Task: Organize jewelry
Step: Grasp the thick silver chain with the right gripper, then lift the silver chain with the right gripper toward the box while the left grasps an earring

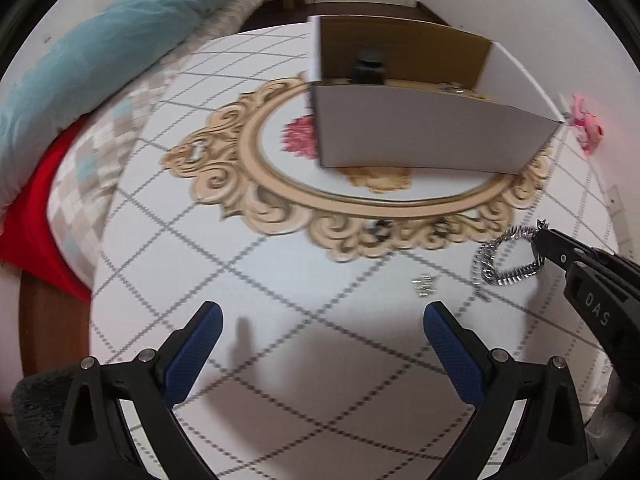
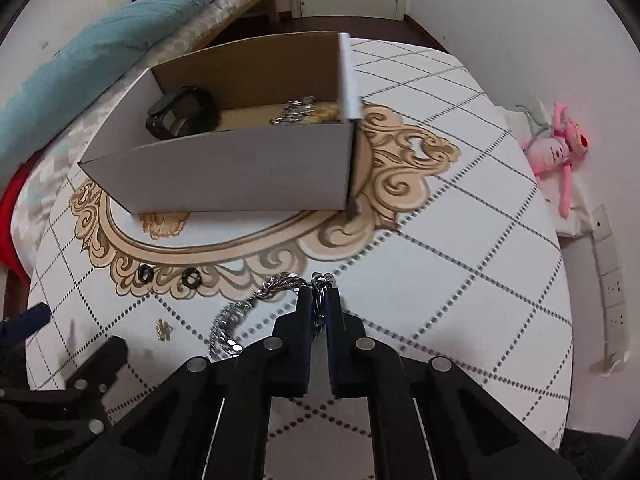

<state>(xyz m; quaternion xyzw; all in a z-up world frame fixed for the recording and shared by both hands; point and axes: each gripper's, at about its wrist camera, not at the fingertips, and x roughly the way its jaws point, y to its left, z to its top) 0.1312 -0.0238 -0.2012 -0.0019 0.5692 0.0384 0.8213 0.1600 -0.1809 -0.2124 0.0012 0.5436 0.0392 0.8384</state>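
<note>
Chain pinched, ready for the box

Our right claw (image 2: 319, 300) clamps the chain (image 2: 240, 320) lying on the desk (image 2: 460, 280) near the box (image 2: 240, 168), gripping one end so it lifts cleanly; left claw (image 1: 320, 320) gapes empty.

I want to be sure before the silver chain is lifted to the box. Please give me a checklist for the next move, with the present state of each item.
1. Right gripper shut on the silver chain bracelet: ok.
2. Whole chain off the table: not ok, its loop lies on the checked tablecloth.
3. Open-topped grey cardboard box has free room inside: ok.
4. Left gripper open, holding nothing: ok.
5. Two dark rings and the small gold piece lie apart from the chain: ok.
</note>
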